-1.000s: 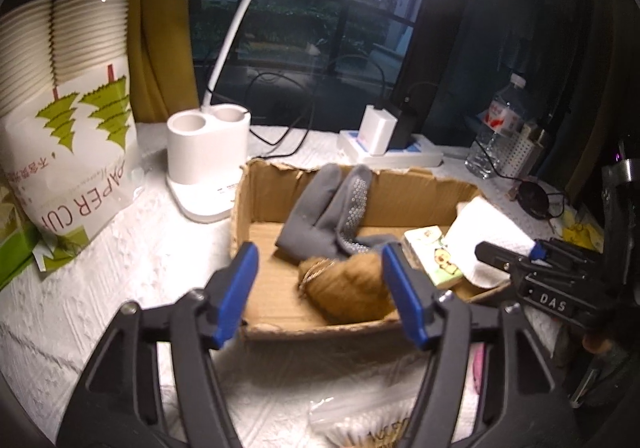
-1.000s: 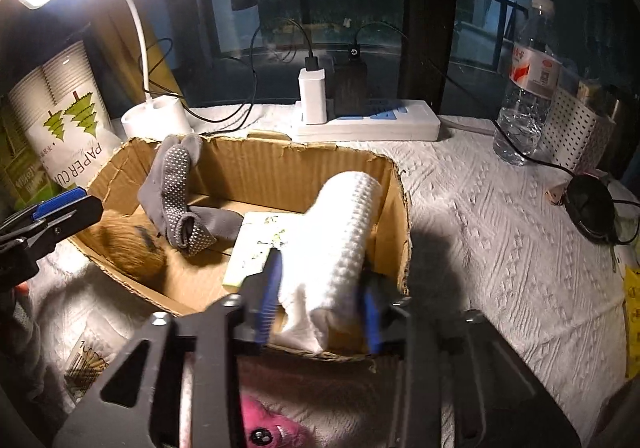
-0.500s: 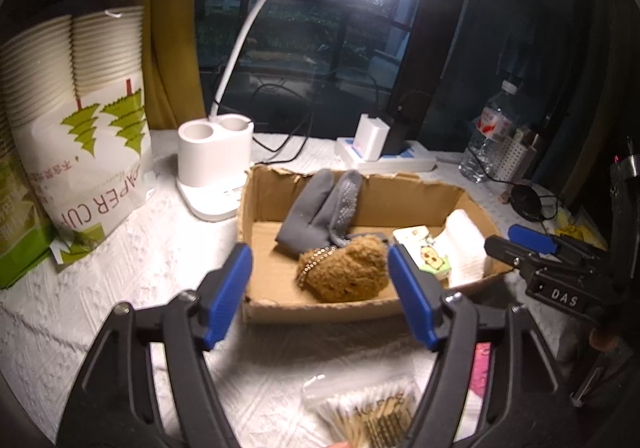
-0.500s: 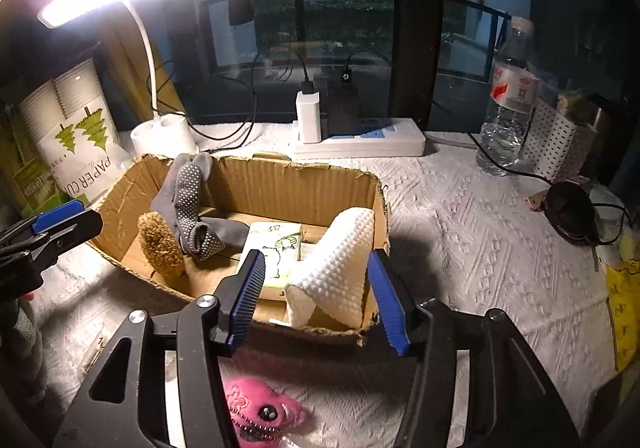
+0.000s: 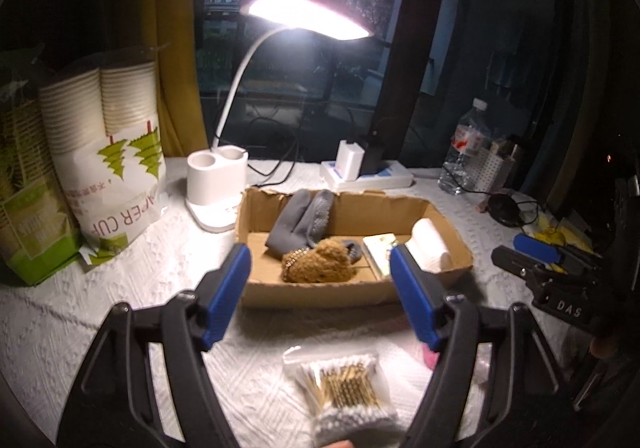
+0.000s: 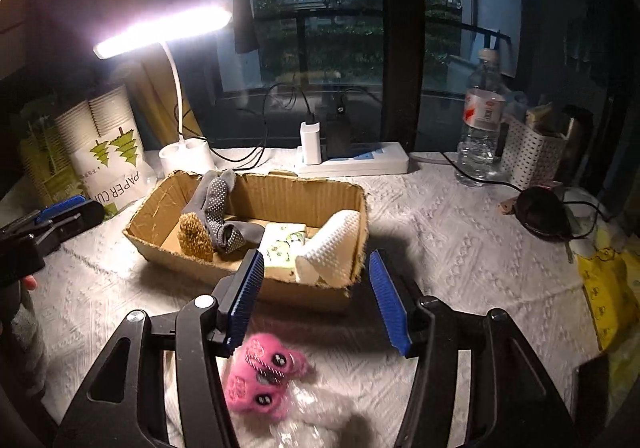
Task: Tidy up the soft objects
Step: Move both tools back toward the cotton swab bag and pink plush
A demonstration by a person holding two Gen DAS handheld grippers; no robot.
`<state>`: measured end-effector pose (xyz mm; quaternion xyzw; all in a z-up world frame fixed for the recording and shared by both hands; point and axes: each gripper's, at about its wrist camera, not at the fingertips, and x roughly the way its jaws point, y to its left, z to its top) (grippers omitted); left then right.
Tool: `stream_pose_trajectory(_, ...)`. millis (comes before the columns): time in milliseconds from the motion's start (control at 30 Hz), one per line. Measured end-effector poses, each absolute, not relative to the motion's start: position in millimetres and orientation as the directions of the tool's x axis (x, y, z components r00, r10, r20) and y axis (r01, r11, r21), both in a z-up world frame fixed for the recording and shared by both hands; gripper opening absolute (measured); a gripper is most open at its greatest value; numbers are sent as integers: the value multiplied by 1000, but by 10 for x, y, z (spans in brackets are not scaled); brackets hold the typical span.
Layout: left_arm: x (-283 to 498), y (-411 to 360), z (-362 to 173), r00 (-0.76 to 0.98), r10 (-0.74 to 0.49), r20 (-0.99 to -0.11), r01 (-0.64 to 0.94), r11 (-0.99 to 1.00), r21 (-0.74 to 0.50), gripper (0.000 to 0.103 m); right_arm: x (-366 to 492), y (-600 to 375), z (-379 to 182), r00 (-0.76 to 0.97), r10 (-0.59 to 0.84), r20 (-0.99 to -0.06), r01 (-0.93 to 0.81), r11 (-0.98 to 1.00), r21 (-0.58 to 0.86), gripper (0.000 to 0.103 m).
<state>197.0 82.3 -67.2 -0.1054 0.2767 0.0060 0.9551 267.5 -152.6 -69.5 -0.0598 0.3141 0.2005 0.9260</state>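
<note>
A cardboard box on the white tablecloth holds grey socks, a brown plush, a tissue pack and a rolled white towel. My left gripper is open and empty, in front of the box. My right gripper is open and empty, in front of the box's right end. A pink plush lies below the right gripper. A packet of cotton swabs lies below the left gripper.
A lit desk lamp and a bag of paper cups stand at the back left. A power strip, a water bottle and a perforated holder stand at the back. A yellow bag lies right.
The right gripper let go of the white towel in the box and opened. Both grippers pulled back and up from the box, bringing the pink plush and cotton swabs into view.
</note>
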Motion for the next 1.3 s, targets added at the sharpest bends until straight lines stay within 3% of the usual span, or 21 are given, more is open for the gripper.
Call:
stream_pose_trajectory(467, 1678, 539, -639, 849, -61, -524, -48, 980, -192, 74, 2350, -1887, -654, 744, 326, -584, -384, 923, 25, 58)
stream_pose_trajectory(1133, 1639, 284, -1231, 761, -25, -649, -106, 981, -162, 74, 2236, -1987, -1213, 652, 372, -660, -430, 899, 80, 58)
stream_pose_trajectory(1233, 1699, 268, -1364, 724, -26, -689, -109, 983, -151, 88, 2230, -1996, -1286, 641, 377, -669, -431, 898, 93, 58)
stream_pose_trajectory(1300, 1708, 263, -1435, 713, -20, -701, -117, 982, -147, 89, 2230, -2001, -1329, 634, 380, -674, -432, 896, 98, 58)
